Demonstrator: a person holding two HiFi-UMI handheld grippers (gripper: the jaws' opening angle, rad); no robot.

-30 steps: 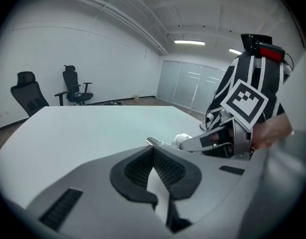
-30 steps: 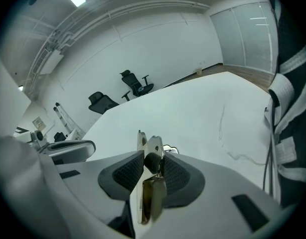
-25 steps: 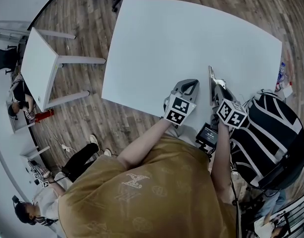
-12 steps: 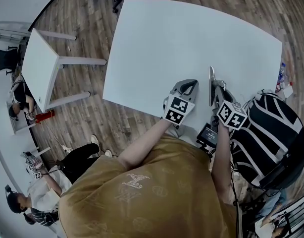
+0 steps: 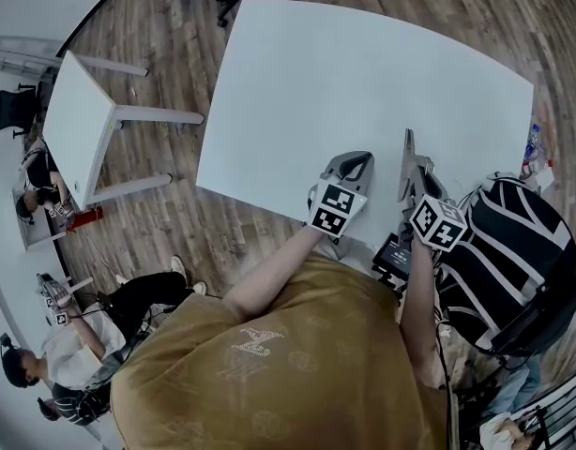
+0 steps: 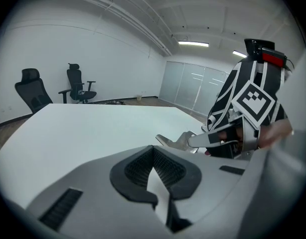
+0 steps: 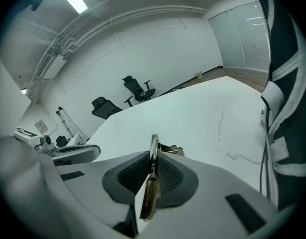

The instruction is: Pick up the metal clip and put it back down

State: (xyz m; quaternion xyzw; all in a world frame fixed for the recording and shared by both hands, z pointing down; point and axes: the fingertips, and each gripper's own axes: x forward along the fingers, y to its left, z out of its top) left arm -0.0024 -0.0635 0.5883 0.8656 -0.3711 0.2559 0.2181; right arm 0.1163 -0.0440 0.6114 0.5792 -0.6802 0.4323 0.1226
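Metal clip (image 7: 153, 156), a thin shiny strip seen edge-on, stands pinched between the ribbed black fingers (image 7: 130, 176) of the right gripper (image 5: 416, 174). These have just been closing on it, low over the near right part of the smooth white counter (image 5: 363, 73); whether the clip touches the top cannot be told. Just beside it to the left, the left gripper (image 5: 356, 162) hovers over the counter's near edge, its own fingers (image 6: 138, 168) clenched together on nothing. A person in a tan patterned shirt (image 5: 269, 364) holds both tools. A black-and-white striped bag (image 5: 513, 251) crowds the right gripper's outer side, and a small dark device with a screen (image 5: 393, 251) sits by the person's right arm. Beyond lie a wood-plank floor (image 5: 175, 223), a small white table (image 5: 77, 125) and black office chairs (image 6: 78, 83) against a pale wall. Against a second ago, clip and grippers keep almost the same spot, while the people seated on the floor at lower left (image 5: 91, 336) have shifted.
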